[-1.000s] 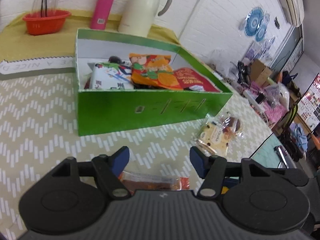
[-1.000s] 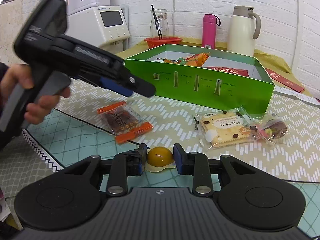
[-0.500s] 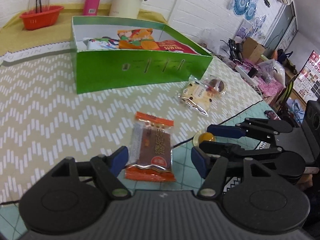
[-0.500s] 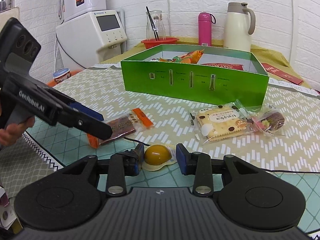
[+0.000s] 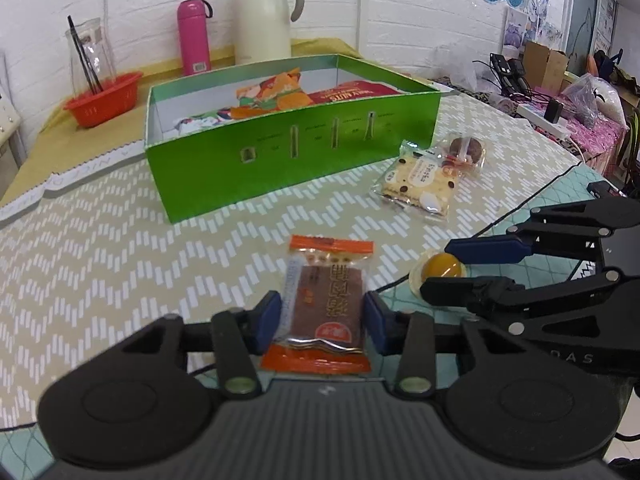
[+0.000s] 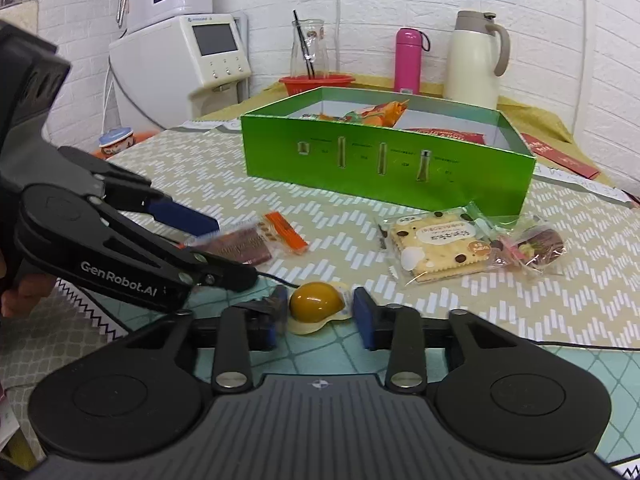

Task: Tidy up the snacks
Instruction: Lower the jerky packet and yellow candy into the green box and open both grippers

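Observation:
An orange-ended snack bar packet (image 5: 326, 300) lies on the table between the fingers of my left gripper (image 5: 323, 318), which closes around its sides; it also shows in the right wrist view (image 6: 256, 240). My right gripper (image 6: 318, 312) straddles a small yellow jelly cup (image 6: 316, 306), its pads close beside the cup, also seen in the left wrist view (image 5: 442, 266). The green box (image 5: 296, 152) holds several snack bags. A cracker packet (image 5: 420, 178) and a small chocolate sweet (image 5: 464, 150) lie in front of it.
A cream thermos jug (image 5: 264, 12), pink bottle (image 5: 194, 38), glass carafe in a red basket (image 5: 102, 96) stand behind the box. A water dispenser (image 6: 180, 56) stands at the far left. A black cable (image 6: 580, 346) runs along the teal mat.
My left gripper has come down and forward over the snack bar and its fingers have narrowed onto it. My right gripper stays around the jelly cup.

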Demonstrator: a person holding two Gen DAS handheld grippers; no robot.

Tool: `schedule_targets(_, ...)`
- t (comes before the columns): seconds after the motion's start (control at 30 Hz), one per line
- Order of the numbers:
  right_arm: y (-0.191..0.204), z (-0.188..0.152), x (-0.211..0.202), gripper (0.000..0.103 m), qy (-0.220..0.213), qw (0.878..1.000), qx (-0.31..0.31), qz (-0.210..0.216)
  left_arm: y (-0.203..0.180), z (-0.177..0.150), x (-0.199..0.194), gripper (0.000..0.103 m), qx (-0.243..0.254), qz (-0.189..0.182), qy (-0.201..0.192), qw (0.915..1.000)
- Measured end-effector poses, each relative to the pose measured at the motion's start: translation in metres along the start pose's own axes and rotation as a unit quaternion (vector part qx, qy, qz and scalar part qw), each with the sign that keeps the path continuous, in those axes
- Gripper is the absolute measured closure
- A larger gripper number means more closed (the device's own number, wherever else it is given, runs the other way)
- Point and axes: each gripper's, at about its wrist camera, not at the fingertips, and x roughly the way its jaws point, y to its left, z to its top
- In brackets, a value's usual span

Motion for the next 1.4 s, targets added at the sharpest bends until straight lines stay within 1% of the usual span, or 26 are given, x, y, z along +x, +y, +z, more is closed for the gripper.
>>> schedule_targets(0.07,0.000,0.000,-0.003,0.045,-0.004,1.000,0.003,-0.001,0.000,-0.001,-0.005,0.066,-0.015,-0.002,-0.003,0.9999)
schedule_targets(0.13,0.002,0.001,-0.009,0.045,-0.012,1.000,0.000,0.002,0.002,-0.001,-0.009,0.067,-0.032,-0.008,-0.008,0.9994)
schedule_targets(0.2,0.003,0.004,-0.014,0.045,-0.021,1.000,-0.002,-0.001,0.004,0.000,-0.014,0.067,-0.039,-0.008,-0.015,0.9991)
schedule_targets(0.3,0.000,0.010,-0.022,0.045,-0.037,0.999,-0.004,-0.007,0.006,0.006,-0.026,0.067,-0.047,-0.004,-0.037,0.9982)
schedule_targets(0.4,-0.004,0.020,-0.028,0.045,-0.060,0.998,0.000,-0.008,0.010,0.020,-0.041,0.067,-0.060,-0.011,-0.070,0.9957)
schedule_targets(0.5,-0.009,0.036,-0.030,0.045,-0.085,0.996,-0.004,-0.016,0.014,0.040,-0.053,0.067,-0.070,-0.004,-0.110,0.9915)
schedule_targets(0.57,-0.013,0.047,-0.029,0.044,-0.105,0.994,-0.007,-0.026,0.020,0.055,-0.056,0.067,-0.083,0.001,-0.132,0.9877)
schedule_targets(0.67,-0.025,0.063,-0.024,0.044,-0.126,0.991,0.000,-0.037,0.032,0.076,-0.052,0.067,-0.108,0.008,-0.153,0.9823)
schedule_targets(0.8,-0.043,0.080,-0.011,0.044,-0.142,0.988,0.009,-0.051,0.045,0.098,-0.035,0.067,-0.138,0.022,-0.159,0.9772)
schedule_targets(0.9,-0.052,0.089,0.001,0.044,-0.147,0.987,0.009,-0.062,0.051,0.109,-0.020,0.067,-0.151,0.031,-0.155,0.9758)
schedule_targets(1.0,-0.063,0.095,0.016,0.044,-0.142,0.987,0.011,-0.071,0.058,0.116,-0.005,0.067,-0.161,0.038,-0.144,0.9756)
schedule_targets(1.23,-0.078,0.100,0.047,0.043,-0.129,0.989,0.014,-0.073,0.068,0.121,0.024,0.067,-0.169,0.041,-0.120,0.9774)
schedule_targets(1.3,-0.080,0.099,0.053,0.039,-0.132,0.989,0.013,-0.072,0.068,0.122,0.030,0.065,-0.169,0.040,-0.118,0.9777)
schedule_targets(1.33,-0.081,0.100,0.056,0.038,-0.131,0.989,0.011,-0.071,0.068,0.122,0.032,0.059,-0.170,0.040,-0.119,0.9775)
schedule_targets(1.37,-0.082,0.099,0.060,0.033,-0.128,0.989,0.008,-0.069,0.068,0.120,0.032,0.040,-0.171,0.044,-0.124,0.9764)
schedule_targets(1.4,-0.082,0.098,0.061,0.013,-0.125,0.990,0.006,-0.068,0.068,0.119,0.032,0.037,-0.173,0.048,-0.132,0.9747)
